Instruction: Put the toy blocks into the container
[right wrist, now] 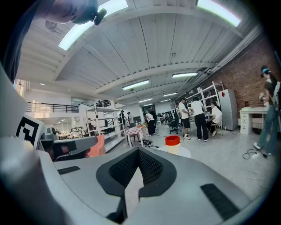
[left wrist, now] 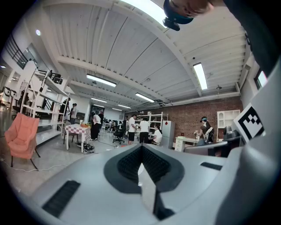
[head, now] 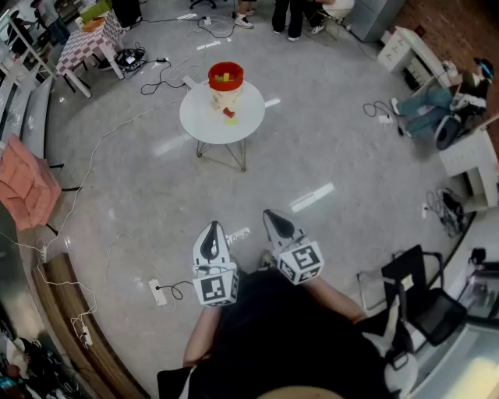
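Note:
Far ahead in the head view, a red-rimmed container [head: 225,78] stands on a small round white table [head: 204,123], with coloured blocks inside it. A red block [head: 229,113] and a yellow block [head: 232,120] lie on the table beside it. Both grippers are held close to the person's body, well away from the table. The left gripper [head: 212,228] [left wrist: 141,151] is shut with nothing between its jaws. My right gripper [head: 274,216] [right wrist: 138,154] is also shut and empty. The right gripper view shows the container [right wrist: 172,141] in the distance on the table [right wrist: 186,152].
Cables and a power strip [head: 157,292] trail over the floor at the left. A pink chair [head: 25,184] stands at the left edge, a checkered table [head: 87,45] at the far left. A black chair [head: 425,304] sits at the near right. People [head: 295,17] stand beyond the round table.

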### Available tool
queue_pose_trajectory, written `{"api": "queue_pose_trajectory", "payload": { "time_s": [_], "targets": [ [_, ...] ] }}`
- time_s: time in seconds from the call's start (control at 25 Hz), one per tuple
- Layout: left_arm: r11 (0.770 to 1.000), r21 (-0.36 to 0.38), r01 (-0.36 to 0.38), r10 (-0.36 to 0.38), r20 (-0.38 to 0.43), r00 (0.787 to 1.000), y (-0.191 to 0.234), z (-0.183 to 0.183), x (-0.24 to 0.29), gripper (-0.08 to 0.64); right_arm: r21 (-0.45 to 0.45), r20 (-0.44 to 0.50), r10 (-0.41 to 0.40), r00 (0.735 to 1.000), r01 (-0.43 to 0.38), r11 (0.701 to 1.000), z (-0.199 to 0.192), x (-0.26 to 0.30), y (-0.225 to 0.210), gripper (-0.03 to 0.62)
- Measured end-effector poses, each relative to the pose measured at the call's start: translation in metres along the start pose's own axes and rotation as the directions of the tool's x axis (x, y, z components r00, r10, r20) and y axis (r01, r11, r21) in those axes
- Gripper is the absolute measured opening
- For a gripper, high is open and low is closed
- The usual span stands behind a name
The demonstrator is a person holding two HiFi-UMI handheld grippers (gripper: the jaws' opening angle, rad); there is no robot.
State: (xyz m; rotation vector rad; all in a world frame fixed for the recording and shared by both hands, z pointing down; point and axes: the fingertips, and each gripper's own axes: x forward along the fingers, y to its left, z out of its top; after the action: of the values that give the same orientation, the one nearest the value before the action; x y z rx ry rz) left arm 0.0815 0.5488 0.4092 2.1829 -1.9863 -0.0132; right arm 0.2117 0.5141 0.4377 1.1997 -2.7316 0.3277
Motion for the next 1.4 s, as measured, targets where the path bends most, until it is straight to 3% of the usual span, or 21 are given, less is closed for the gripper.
{"api": "queue_pose_trajectory", "payload": {
  "time_s": [0.44, 1.0, 1.4],
  "targets": [
    [1.0, -0.013, 0.013, -0.013, -0.002, 1.0, 0.011, 0.0, -0.002, -0.007, 0.024, 0.014, -0.013, 1.0, 0.013, 1.0, 0.008, 0.007, 0.009, -0.014],
    [0.998, -0.019, 0.065, -0.065, 0.002, 0.998, 0.06, -0.004, -0.01, -0.006, 0.011, 0.008, -0.077, 0.997, 0.077, 0.997, -0.004, 0.034, 0.045, -0.014],
    [0.997, -0.028, 0.072, -0.072, -0.006, 0.997, 0.084, -0.01, 0.025, -0.006, 0.011, 0.009, -0.089, 0.996, 0.089, 0.996, -0.005, 0.076, 0.034, -0.014]
  ]
}}
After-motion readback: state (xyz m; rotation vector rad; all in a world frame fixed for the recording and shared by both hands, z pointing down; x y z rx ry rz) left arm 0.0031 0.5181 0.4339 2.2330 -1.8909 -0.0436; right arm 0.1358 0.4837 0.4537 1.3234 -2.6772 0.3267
